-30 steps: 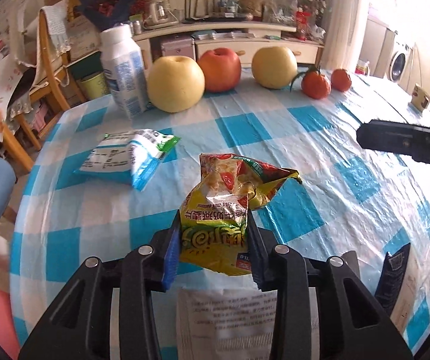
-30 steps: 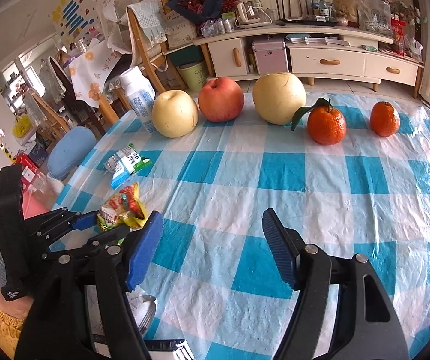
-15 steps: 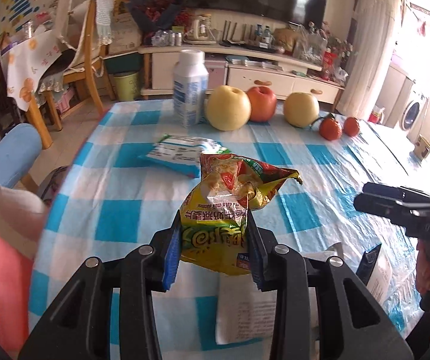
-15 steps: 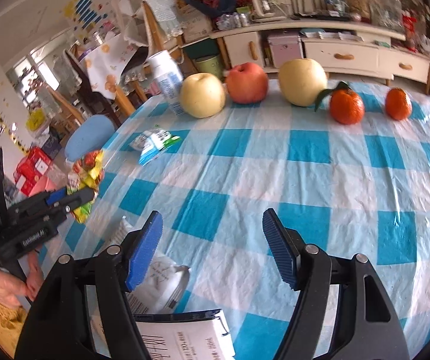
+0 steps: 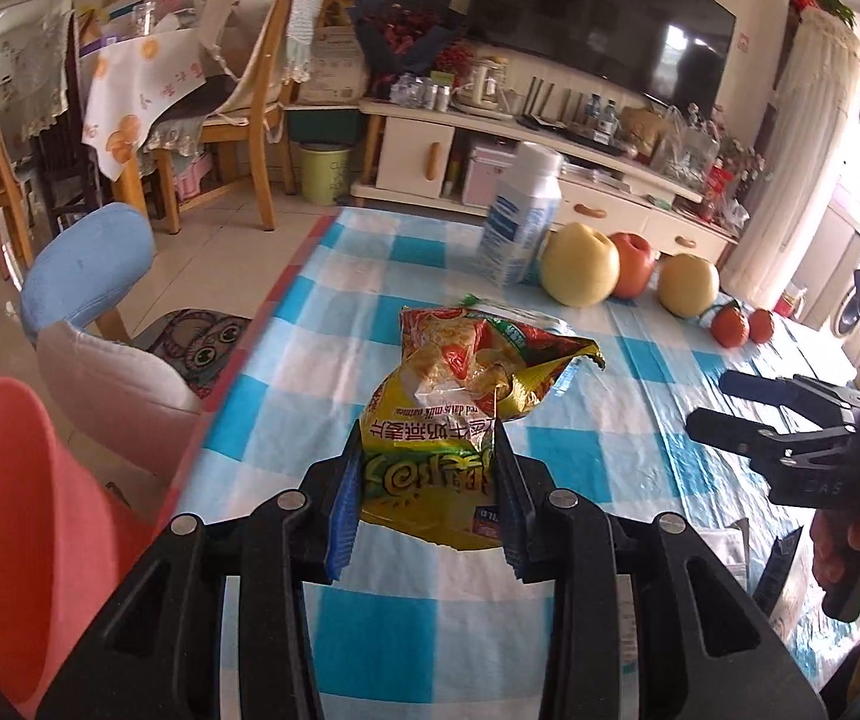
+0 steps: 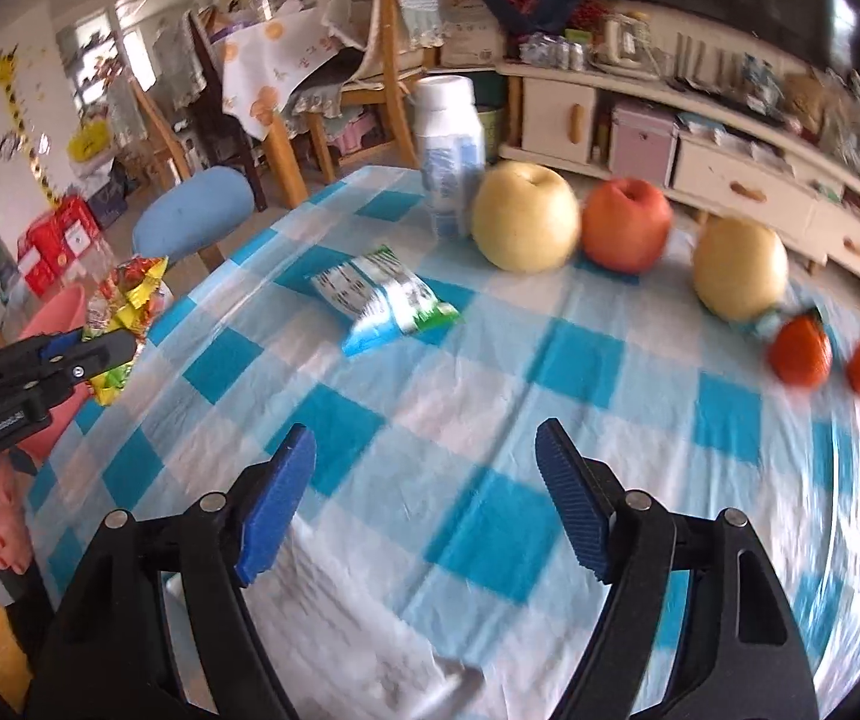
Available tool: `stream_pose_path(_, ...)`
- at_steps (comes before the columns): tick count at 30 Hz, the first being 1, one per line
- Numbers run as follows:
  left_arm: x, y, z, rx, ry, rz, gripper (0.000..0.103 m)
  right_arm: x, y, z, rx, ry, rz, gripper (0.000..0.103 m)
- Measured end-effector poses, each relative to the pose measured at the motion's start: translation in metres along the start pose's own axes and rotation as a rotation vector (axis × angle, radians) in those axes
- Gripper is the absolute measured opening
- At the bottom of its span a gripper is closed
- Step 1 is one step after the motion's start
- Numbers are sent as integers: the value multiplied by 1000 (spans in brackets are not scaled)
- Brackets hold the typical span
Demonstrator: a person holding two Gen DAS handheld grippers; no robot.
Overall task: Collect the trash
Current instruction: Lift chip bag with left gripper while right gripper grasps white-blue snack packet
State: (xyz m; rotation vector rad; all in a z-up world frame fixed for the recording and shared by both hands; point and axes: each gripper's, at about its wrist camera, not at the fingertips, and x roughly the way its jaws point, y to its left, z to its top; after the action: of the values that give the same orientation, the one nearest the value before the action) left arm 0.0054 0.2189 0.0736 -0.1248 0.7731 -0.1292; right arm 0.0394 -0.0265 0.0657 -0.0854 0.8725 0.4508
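Observation:
My left gripper (image 5: 427,504) is shut on a crumpled yellow snack bag (image 5: 460,408) and holds it in the air above the table's left edge; it also shows in the right wrist view (image 6: 124,318). A pink bin (image 5: 4,516) stands below at the left, beside the table. A blue-and-white wrapper (image 6: 382,300) lies on the checked tablecloth (image 6: 490,420). My right gripper (image 6: 424,504) is open and empty above the cloth, well short of the wrapper.
A white bottle (image 6: 451,162), two pears, an apple (image 6: 628,222) and two oranges (image 6: 802,348) stand along the table's far side. A blue stool (image 5: 88,264) and wooden chairs stand left of the table. Papers lie near the table's front edge (image 5: 724,546).
My left gripper has lifted the snack bag up and carried it left, out to the table's edge near the pink bin. My right gripper has swung left toward the blue-and-white wrapper, still open.

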Motion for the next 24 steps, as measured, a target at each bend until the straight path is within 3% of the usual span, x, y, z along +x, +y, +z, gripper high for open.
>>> stream_pose_path(7, 2, 30, 2, -51, 4, 34, 39, 54, 41, 49, -189, 13, -8, 86)
stream_pose_path(11, 4, 41, 2, -75, 10, 40, 39, 92, 47, 63, -258, 58, -55, 86)
stream_pose_path(19, 5, 48, 2, -103, 14, 31, 39, 142, 44, 65, -291, 151, -54, 86)
stream_pose_path(24, 4, 50, 1, -110, 12, 30, 39, 143, 37, 62, -225, 141, -37, 85)
